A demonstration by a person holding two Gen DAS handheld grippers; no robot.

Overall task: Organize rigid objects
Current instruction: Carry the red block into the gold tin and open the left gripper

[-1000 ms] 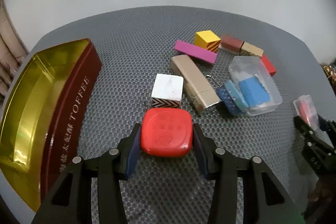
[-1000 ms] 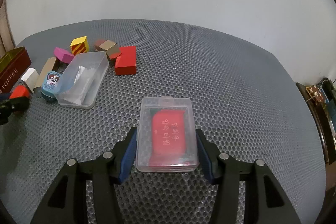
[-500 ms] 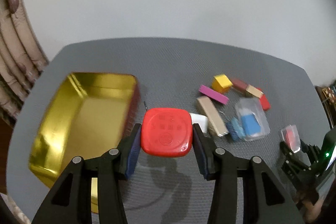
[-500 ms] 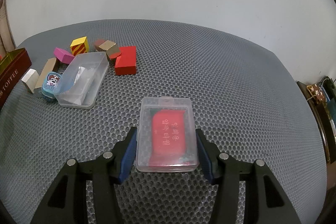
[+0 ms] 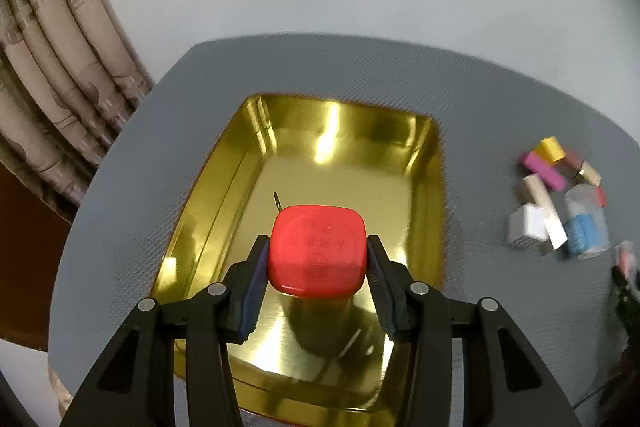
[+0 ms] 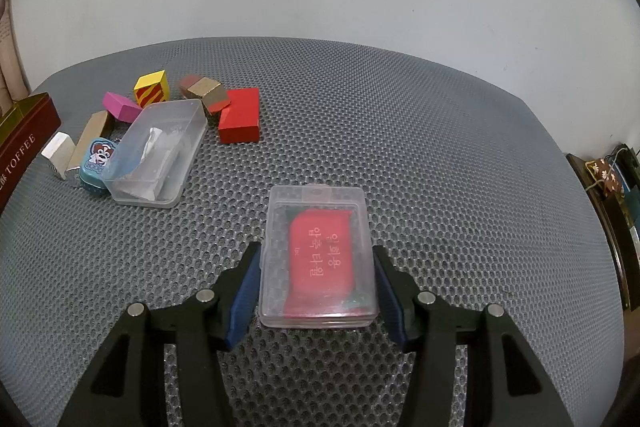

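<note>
Left tongs (image 5: 316, 269) clamped on red box (image 5: 317, 251), pads tight on both sides; since a second ago lifted off bench (image 5: 500, 99), swung left from block pile (image 5: 556, 203), now high over open gold tin (image 5: 428, 187), tilted down into it. Tin looks empty. Judgement: carry nearly done, lower and release next

Right tongs (image 6: 318, 291) unchanged: low, level over bench, closed on clear case (image 6: 318, 255) with red card inside. Case apparently waits its turn. Pile lies near tin's right side
</note>
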